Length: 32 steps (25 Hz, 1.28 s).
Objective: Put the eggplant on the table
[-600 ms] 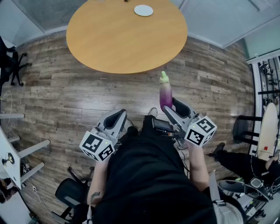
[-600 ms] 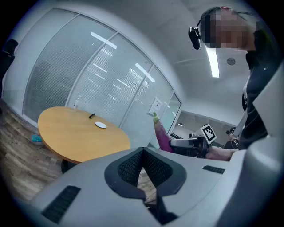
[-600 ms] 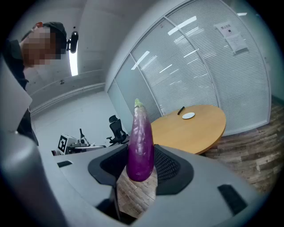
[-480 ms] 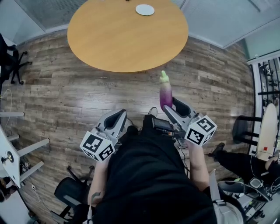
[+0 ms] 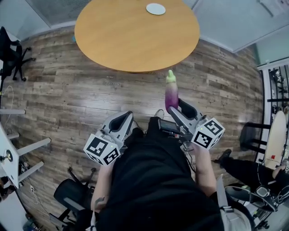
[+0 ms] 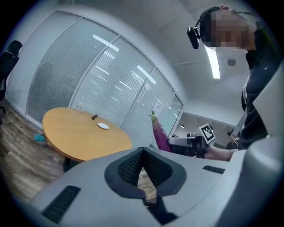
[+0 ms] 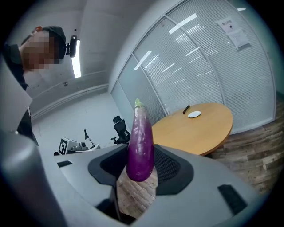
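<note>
Holding the eggplant [image 5: 170, 94] clamped at its base, our right gripper [image 5: 178, 108] points it stem-first toward the round table [image 5: 135, 38]. The table's near edge lies ahead across bare floor. We see broad free tabletop short of the white dish [image 5: 156, 8] at the far edge. Our left gripper [image 5: 121, 124] hangs alongside, jaws together, empty.

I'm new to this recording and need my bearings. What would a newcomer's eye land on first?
A glossy purple eggplant with a green cap stands upright, clamped by its blunt end in the right gripper above the wood-plank floor. Ahead sits a round tan wooden table with a small white disc near its far edge. The left gripper is shut and holds nothing.
</note>
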Available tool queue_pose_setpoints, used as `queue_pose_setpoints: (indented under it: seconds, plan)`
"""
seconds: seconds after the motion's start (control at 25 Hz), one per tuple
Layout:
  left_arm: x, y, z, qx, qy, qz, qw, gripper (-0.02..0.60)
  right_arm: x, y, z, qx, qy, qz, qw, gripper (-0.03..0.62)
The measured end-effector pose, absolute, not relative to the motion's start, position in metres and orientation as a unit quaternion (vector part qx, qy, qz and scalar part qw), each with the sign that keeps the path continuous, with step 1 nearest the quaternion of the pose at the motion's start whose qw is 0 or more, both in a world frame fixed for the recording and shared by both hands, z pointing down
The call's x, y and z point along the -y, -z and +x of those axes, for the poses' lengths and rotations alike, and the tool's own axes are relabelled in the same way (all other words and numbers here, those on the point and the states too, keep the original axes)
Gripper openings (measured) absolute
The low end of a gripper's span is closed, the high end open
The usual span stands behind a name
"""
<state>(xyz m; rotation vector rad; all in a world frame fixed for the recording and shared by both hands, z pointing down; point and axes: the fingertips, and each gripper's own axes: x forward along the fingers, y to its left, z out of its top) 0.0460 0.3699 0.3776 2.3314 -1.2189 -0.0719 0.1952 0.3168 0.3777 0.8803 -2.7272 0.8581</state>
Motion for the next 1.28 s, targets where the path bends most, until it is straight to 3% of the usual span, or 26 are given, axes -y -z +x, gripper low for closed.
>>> queue_pose_setpoints:
  seconds: [0.64, 1.28]
  plan:
    - [-0.359, -0.39, 0.017, 0.457, 0.033, 0.846, 0.272, 0.011, -0.291, -0.386, 0.157, 0.908, -0.29, 0.29, 0.089, 0.196]
    - [-0.238, -0.385, -0.092, 0.446, -0.031, 0.858, 0.253, 0.011, -0.158, -0.39, 0.051, 0.906, -0.295, 0.302, 0.038, 0.196]
